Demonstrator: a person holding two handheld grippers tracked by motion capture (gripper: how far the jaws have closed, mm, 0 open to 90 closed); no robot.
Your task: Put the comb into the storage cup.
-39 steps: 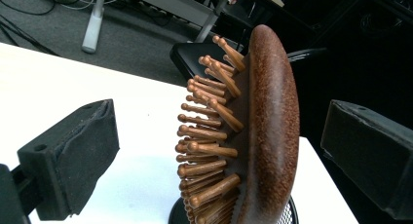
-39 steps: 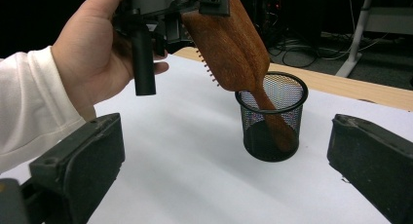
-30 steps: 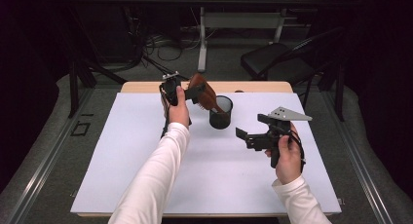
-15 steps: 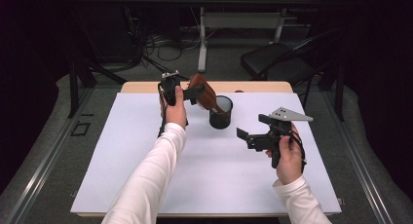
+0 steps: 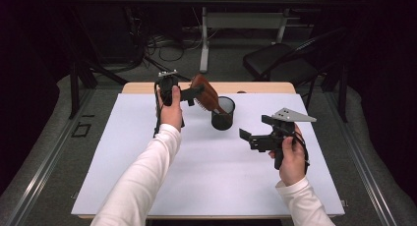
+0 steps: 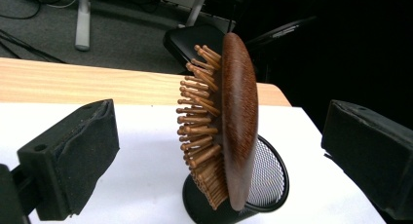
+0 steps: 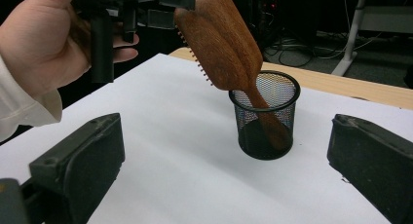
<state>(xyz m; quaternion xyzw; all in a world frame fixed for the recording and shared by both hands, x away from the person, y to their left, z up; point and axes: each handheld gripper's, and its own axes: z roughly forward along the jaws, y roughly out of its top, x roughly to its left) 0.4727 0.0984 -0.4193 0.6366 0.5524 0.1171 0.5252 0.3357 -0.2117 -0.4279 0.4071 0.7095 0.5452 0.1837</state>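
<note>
Left claw (image 5: 196,92) released beside hairbrush (image 5: 206,94), its handle in mesh cup (image 5: 223,114); right claw (image 5: 253,135) released, apart

The left tool (image 5: 196,91) drew a little back toward the person's left, away from the wooden hairbrush (image 5: 209,94), which stood leaning with its handle in the mesh cup (image 5: 223,114). The right tool (image 5: 252,136) shifted slightly.

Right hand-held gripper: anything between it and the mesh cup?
Nothing: in the right gripper view, bare white tabletop runs from the open jaws to the mesh cup.
</note>
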